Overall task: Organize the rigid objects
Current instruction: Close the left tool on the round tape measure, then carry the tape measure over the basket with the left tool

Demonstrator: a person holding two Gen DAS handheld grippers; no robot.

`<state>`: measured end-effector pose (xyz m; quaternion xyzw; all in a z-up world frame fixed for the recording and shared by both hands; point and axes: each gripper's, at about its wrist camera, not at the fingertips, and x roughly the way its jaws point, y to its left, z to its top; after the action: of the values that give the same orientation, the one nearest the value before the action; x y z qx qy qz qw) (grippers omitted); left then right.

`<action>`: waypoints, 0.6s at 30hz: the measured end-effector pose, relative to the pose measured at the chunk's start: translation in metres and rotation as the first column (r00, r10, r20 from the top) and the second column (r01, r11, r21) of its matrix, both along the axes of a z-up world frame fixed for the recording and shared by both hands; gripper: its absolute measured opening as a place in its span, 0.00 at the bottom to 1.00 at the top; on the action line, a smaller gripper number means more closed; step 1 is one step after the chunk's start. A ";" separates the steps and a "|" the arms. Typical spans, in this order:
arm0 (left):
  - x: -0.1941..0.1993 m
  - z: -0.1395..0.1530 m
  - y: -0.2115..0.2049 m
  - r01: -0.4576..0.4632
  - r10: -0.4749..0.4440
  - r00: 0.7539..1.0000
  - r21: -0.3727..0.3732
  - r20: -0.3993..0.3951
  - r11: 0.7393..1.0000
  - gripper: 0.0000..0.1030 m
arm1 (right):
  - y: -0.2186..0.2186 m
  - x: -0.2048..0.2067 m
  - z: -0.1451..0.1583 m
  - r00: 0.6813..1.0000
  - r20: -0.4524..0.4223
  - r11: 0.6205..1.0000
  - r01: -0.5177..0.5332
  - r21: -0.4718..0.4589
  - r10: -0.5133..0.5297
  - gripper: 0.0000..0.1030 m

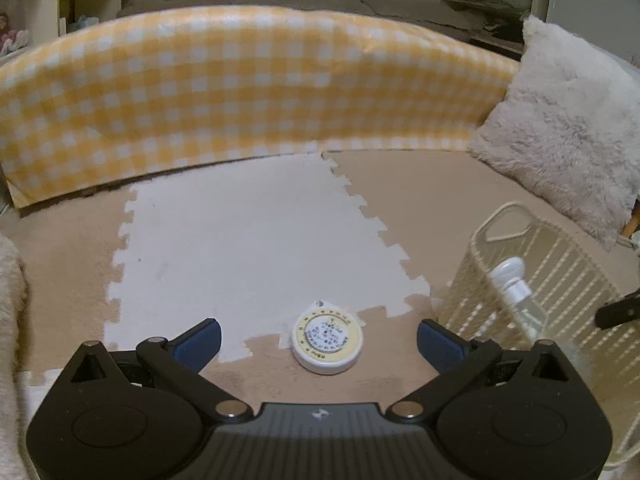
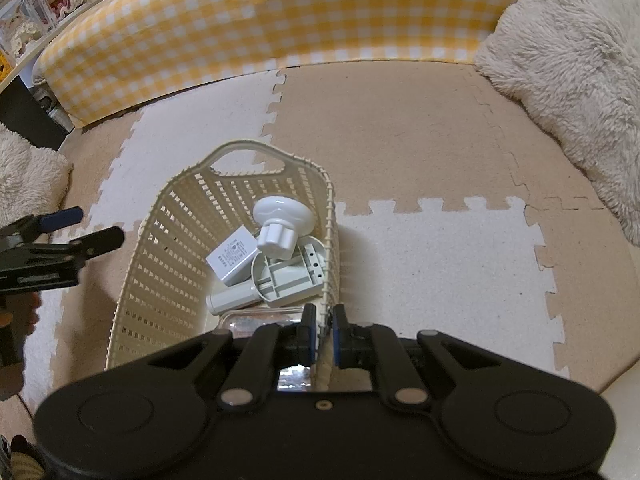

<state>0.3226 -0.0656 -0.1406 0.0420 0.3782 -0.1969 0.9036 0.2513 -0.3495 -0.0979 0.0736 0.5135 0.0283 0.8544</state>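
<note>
Floor mats [image 1: 248,240] hold a round tape measure [image 1: 327,340]; the left tool [image 1: 319,340], wide apart, should grab it next, while the right tool [image 2: 323,326] pinches the basket [image 2: 329,216] rim.

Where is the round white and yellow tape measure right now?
In the left wrist view, the round white and yellow tape measure lies on the foam floor mat, between the open left gripper's fingers, left of the cream slatted plastic basket.
</note>
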 end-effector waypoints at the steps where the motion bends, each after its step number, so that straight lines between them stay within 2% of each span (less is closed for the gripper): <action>1: 0.002 -0.004 -0.002 0.008 -0.008 1.000 0.007 0.006 1.000 0.91 | 0.000 0.000 0.000 1.000 0.000 1.000 -0.002 -0.002 0.002 0.08; 4: 0.007 -0.014 -0.009 0.013 -0.013 1.000 0.030 0.018 0.999 0.78 | 0.000 0.000 0.001 1.000 0.000 1.000 -0.002 -0.002 0.002 0.08; 8: 0.016 -0.029 -0.016 0.016 -0.016 1.000 0.017 0.003 1.000 0.72 | 0.000 -0.001 0.001 1.000 -0.001 1.000 -0.001 -0.003 0.001 0.08; 11: 0.018 -0.039 -0.022 0.024 -0.023 1.000 0.039 -0.007 0.999 0.68 | 0.000 -0.001 0.001 1.000 -0.001 1.000 -0.004 -0.009 0.004 0.08; 14: 0.021 -0.046 -0.024 0.024 -0.023 0.999 0.057 -0.026 0.998 0.53 | 0.000 0.000 0.001 1.000 -0.001 1.000 -0.003 -0.009 0.003 0.08; 18: 0.021 -0.048 -0.026 0.035 -0.034 0.999 0.069 -0.016 0.997 0.52 | 0.001 0.000 0.002 1.000 -0.001 1.000 -0.006 -0.018 0.006 0.08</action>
<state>0.3436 -0.0912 -0.1882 0.0783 0.3905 -0.1995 0.8953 0.2509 -0.3482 -0.0962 0.0643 0.5143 0.0264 0.8548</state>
